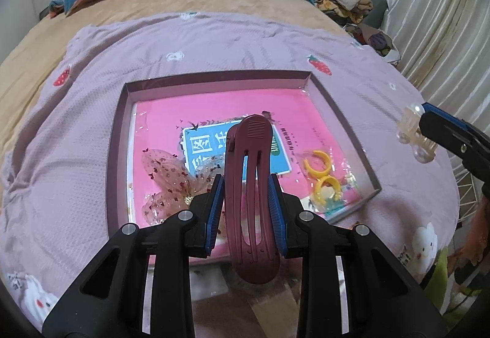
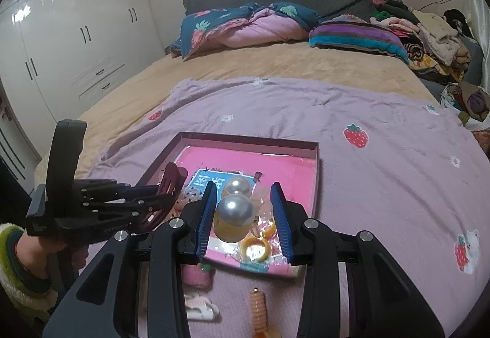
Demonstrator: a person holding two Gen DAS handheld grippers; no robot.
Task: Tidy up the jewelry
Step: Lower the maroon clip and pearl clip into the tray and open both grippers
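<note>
My left gripper [image 1: 246,185] is shut on a maroon hair clip [image 1: 251,200] and holds it above the near part of a shallow pink-lined box [image 1: 214,80]. In the box lie a sheer sequined bow [image 1: 167,182] and two yellow hoop earrings [image 1: 321,175]. My right gripper [image 2: 243,206] is shut on a clear hair claw with large pearls [image 2: 234,209], over the box's near right corner [image 2: 317,172]. The pearl claw also shows at the right in the left wrist view [image 1: 415,136]. The left gripper with the maroon clip shows in the right wrist view [image 2: 167,185].
The box sits on a lilac strawberry-print blanket [image 2: 382,172] on a bed. In front of the box lie a pink fuzzy piece [image 2: 197,275], a white clip [image 2: 200,309] and a peach ribbed clip [image 2: 260,310]. Pillows, folded clothes and a curtain lie beyond.
</note>
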